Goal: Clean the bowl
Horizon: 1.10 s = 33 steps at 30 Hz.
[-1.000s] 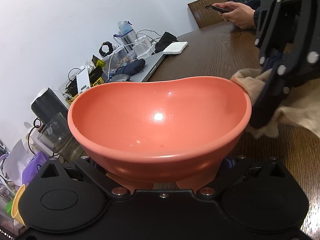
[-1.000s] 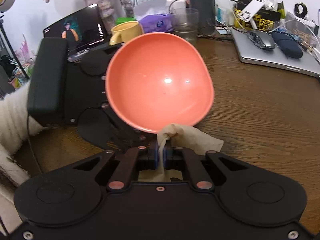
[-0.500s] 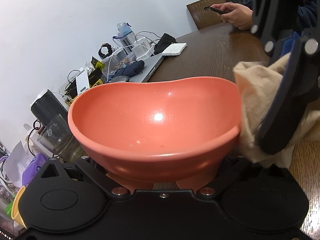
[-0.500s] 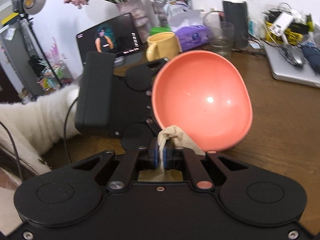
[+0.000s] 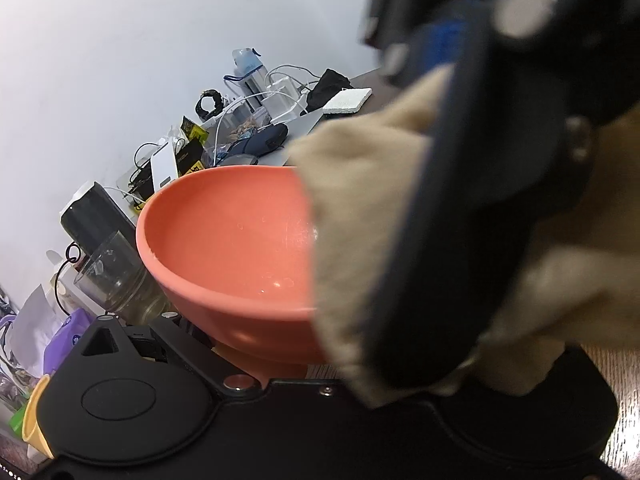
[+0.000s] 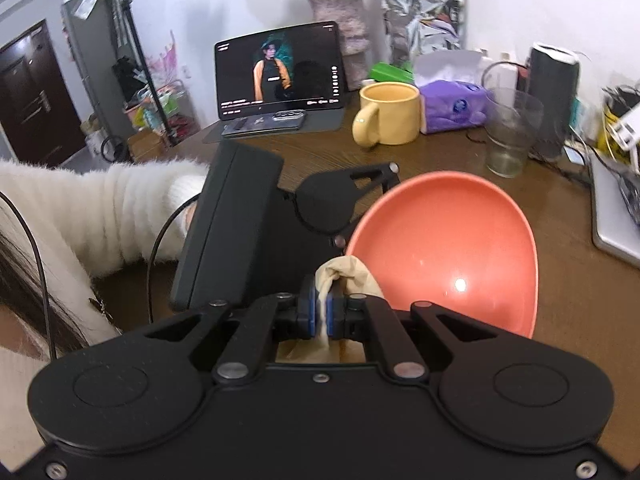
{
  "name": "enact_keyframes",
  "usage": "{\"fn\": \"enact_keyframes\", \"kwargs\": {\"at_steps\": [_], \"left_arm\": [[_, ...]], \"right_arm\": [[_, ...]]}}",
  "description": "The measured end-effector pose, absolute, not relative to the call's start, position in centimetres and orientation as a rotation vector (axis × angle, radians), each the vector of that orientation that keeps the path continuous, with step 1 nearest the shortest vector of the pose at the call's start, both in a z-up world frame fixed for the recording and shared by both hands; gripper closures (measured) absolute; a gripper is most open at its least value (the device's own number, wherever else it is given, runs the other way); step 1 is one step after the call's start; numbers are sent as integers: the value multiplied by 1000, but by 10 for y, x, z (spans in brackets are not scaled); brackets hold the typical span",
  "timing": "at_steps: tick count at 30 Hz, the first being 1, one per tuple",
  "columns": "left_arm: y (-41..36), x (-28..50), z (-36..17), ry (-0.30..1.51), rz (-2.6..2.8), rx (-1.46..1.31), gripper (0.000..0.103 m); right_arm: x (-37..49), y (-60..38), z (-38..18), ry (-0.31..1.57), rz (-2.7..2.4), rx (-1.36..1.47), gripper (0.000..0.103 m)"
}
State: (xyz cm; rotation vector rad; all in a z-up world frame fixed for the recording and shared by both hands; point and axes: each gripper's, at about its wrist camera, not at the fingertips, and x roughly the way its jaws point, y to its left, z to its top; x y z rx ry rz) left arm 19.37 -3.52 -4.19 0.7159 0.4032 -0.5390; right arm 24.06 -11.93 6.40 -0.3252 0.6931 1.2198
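Bowl: a salmon-red bowl (image 6: 444,248) sits tilted on the brown wooden table (image 6: 568,296), its open side facing the right wrist camera; in that view it lies at about 2 o'clock from the right gripper's tips.
Left gripper: the left gripper (image 5: 264,360) holds the bowl (image 5: 232,240) by its near lower rim, fingers closed on it; in its own view the bowl fills the centre.
Right gripper: the right gripper (image 6: 319,314) has its blue pads (image 6: 308,312) pinched tight on a beige cloth (image 6: 348,276).
Cloth: it bunches up above the pads and touches the bowl's near left rim; in the left wrist view the cloth (image 5: 352,216) covers the bowl's right side, at 3 o'clock, blurred and very close.
Sleeve: a fluffy white sleeve (image 6: 100,212) reaches in at 9 o'clock in the right wrist view.
Behind the bowl: a yellow mug (image 6: 388,118) at 12 o'clock, a clear glass (image 6: 510,132) at 1 o'clock, a purple tissue pack (image 6: 452,106) between them.
Tablet: a tablet (image 6: 280,70) stands upright at 11 o'clock, screen lit.
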Motion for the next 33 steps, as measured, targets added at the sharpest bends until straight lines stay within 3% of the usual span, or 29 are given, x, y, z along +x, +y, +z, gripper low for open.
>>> {"fn": "enact_keyframes", "kwargs": {"at_steps": [21, 33], "left_arm": [[-39, 187, -44, 389, -536, 730, 4], [-25, 181, -41, 393, -532, 724, 4]], "right_arm": [[277, -64, 97, 702, 1172, -458, 98], [316, -31, 112, 808, 986, -605, 98]]}}
